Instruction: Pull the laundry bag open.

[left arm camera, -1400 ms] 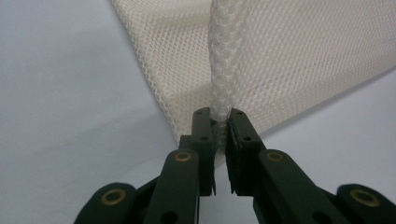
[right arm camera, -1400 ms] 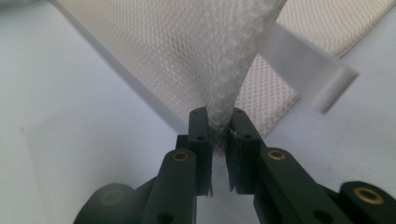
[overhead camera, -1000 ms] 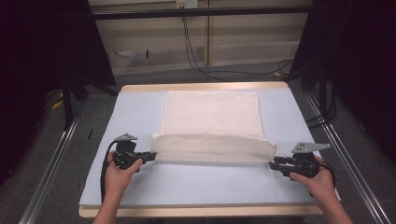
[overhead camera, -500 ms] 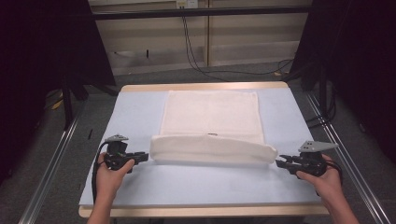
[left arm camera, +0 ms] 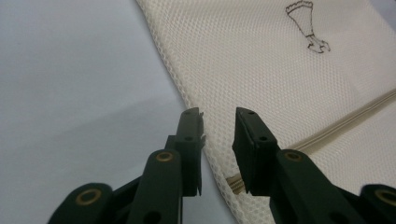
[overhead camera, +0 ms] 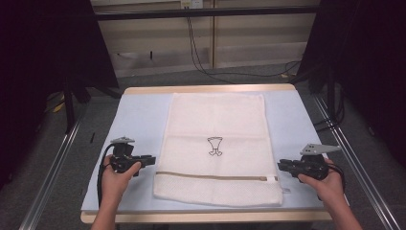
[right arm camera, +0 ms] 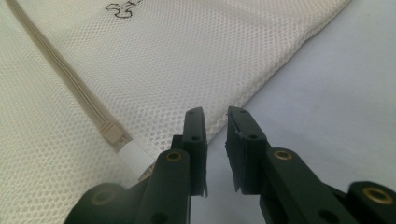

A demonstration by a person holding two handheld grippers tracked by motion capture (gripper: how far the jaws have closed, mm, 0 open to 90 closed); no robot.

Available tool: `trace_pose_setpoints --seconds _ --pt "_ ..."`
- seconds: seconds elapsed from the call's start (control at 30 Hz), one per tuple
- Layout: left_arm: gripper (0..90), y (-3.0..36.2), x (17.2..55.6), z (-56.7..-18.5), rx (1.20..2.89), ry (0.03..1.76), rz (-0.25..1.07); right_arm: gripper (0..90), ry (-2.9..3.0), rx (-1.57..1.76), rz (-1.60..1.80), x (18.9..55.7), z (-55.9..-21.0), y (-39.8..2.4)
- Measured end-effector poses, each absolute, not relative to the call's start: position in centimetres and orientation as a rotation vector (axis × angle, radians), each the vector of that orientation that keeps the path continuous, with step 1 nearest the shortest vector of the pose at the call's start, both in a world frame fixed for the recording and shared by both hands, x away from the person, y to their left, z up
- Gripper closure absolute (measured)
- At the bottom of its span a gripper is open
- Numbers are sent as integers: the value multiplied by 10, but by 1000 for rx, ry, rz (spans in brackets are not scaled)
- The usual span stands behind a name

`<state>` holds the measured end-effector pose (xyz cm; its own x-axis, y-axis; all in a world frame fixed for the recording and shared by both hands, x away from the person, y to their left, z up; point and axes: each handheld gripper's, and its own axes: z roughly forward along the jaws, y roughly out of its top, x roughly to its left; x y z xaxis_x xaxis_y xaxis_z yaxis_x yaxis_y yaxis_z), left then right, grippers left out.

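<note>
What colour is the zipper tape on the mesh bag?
Beige, slightly darker than the cream mesh bag; the zipper tape shows best in the right gripper view.

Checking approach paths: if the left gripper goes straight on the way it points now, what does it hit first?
Most likely the left side edge of the mesh laundry bag, just above its zipper. The left gripper points at that edge with jaws apart and nothing between; depth is hard to judge.

Cream mesh laundry bag lies flat, unfolded, mid-table, zipper nearest the person

Pale blue table cover, black cable behind
</note>
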<state>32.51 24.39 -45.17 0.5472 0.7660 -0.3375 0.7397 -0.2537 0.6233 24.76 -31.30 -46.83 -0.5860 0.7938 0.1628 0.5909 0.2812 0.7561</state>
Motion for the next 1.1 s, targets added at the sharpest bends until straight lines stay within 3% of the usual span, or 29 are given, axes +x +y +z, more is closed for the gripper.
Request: trace_pose_setpoints --seconds 0.2,0.47,0.63,0.9,1.1 --pt "587 235 327 -460 2055 1232 -5 754 2319 1291 1195 245 -471 -309" --pt "563 223 331 -468 2046 1257 -39 736 2361 1331 1153 246 -479 -298" --pt "613 216 334 -468 2086 1272 -19 767 2377 1318 1123 248 -481 -292" --pt "839 213 335 -467 2144 1287 10 860 2374 1324 1107 250 -480 -289" --pt "872 216 334 -464 2114 1313 3 880 2366 1314 1100 251 -480 -287"
